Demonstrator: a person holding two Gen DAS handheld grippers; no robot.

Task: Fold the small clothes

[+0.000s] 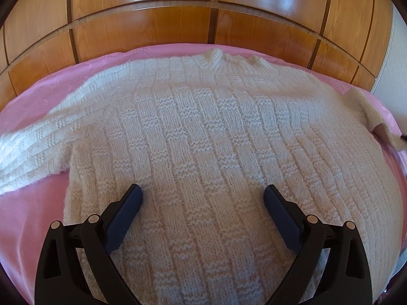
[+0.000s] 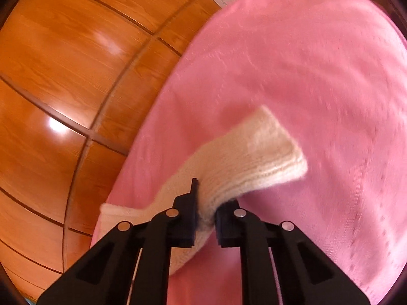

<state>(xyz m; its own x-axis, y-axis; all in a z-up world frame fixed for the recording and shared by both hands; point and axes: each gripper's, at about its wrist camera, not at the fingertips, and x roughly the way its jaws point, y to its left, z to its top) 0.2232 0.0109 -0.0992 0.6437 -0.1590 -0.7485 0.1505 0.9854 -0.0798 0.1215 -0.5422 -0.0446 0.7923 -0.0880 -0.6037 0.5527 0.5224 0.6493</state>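
We are seeing bright daylight glaring off the wooden panels (image 1: 142, 25). Fisheye curvature is bending the edges; the right wrist view is smearing the pink cover (image 2: 305, 76).

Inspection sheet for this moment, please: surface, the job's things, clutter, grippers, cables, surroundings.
Surface: pink bedspread, mostly covered.
Job's things: white knitted sweater spread flat, collar at the far side, one sleeve lying out sideways; the other sleeve's cuff is lifted off the spread.
Clutter: nothing seen.
Grippers: left gripper above the sweater's body, jaws wide open, holding nothing; right gripper shut on the cuff.
Cables: nothing seen.
Surroundings: glossy wooden panelling behind the bed.
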